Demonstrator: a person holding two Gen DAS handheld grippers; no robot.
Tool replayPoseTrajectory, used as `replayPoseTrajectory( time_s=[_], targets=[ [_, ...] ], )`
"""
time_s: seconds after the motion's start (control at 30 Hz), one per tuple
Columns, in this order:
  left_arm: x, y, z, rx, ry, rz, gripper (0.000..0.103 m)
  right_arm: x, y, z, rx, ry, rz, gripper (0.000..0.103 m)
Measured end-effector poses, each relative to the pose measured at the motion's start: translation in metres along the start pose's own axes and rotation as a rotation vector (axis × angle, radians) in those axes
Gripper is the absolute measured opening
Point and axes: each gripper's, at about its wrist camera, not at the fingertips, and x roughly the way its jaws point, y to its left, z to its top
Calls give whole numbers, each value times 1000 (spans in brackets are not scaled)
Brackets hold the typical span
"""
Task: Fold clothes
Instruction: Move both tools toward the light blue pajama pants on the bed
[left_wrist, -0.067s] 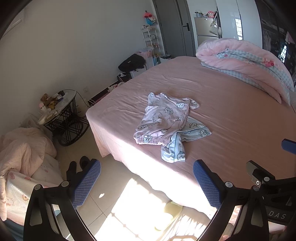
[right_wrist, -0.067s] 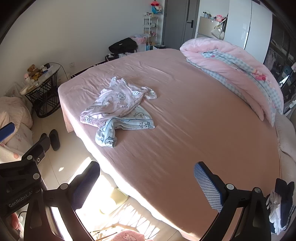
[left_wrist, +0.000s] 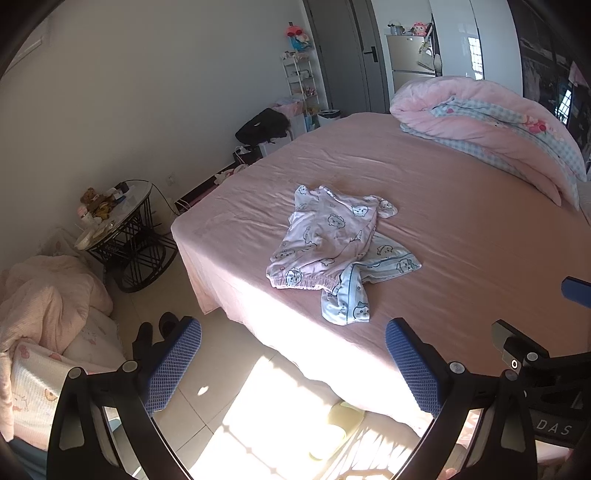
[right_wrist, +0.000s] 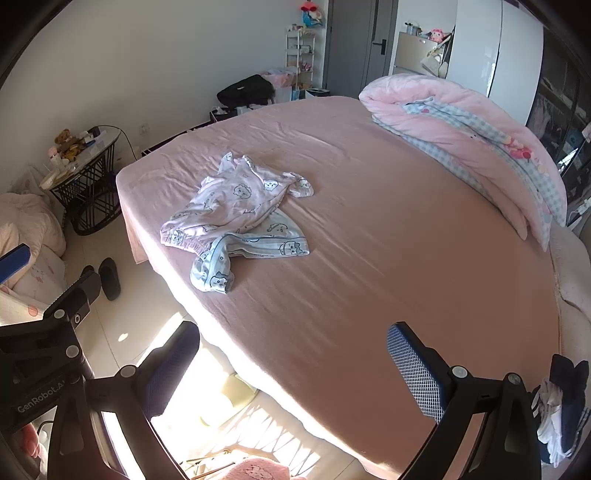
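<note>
Took in first a wide bed (left_wrist: 461, 229) under a pink sheet, filling most of both wrist views. Found next a rolled pink quilt (left_wrist: 491, 125) with a blue checked lining, heaped along the far side of that bed. Spotted then a crumpled set of cartoon-print pajamas (left_wrist: 332, 240), lilac piece lying over a light blue piece, resting near the bed's front corner and well apart from the quilt. Noted beside the bed a round black wire side table (left_wrist: 125, 236) carrying small toys, and a pair of dark slippers (right_wrist: 107, 277) on the pale tiled floor. Saw the left gripper (left_wrist: 291, 365) spread wide and holding nothing, hovering short of the bed edge. Saw the right gripper (right_wrist: 291, 365) likewise spread wide and empty, clear of the pajamas.
</note>
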Motion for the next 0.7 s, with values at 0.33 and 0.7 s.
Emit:
replayPoseTrajectory(
  time_s=[0.33, 0.7],
  targets=[
    [13, 7, 2, 10, -5, -1, 101, 11, 6, 7, 2, -1, -23, 102],
    [47, 22, 7, -26, 40, -57, 101, 51, 14, 13, 35, 54, 57, 101]
  ],
)
